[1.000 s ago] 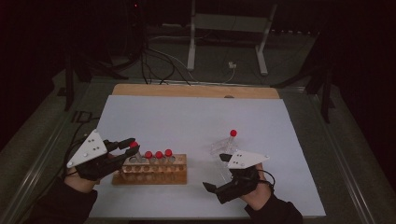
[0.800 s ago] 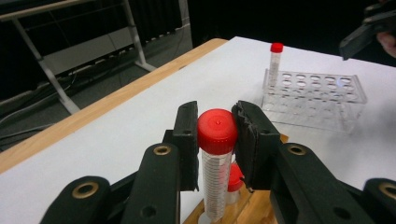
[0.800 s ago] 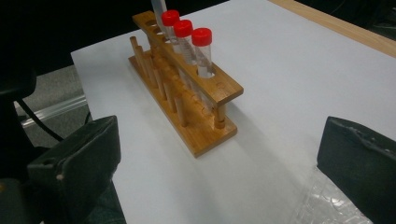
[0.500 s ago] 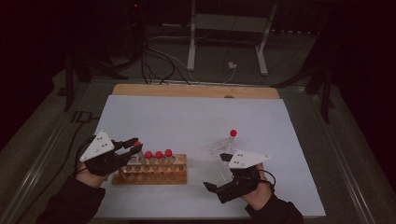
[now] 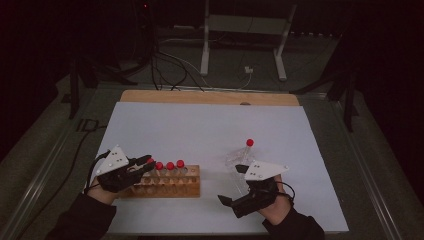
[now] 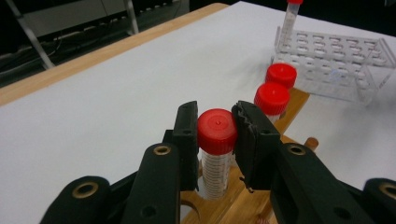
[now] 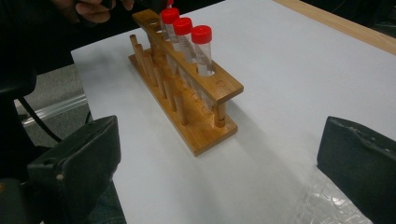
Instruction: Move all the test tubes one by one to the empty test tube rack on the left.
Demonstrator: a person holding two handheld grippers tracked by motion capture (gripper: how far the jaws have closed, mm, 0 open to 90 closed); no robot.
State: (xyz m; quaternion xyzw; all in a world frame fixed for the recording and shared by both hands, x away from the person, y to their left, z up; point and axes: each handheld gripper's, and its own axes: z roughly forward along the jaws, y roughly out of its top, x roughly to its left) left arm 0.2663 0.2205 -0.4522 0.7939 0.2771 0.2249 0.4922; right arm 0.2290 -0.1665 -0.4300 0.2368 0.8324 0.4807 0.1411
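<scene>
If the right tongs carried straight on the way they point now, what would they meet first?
Probably the wooden rack: it lies ahead between the open right tongs, across bare white table, though depth is hard to judge.

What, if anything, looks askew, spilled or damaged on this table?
Nothing stands out. The red-capped tubes stand upright in the wooden rack, one tube stands in the clear rack, and the white mat is unspilled.
</scene>
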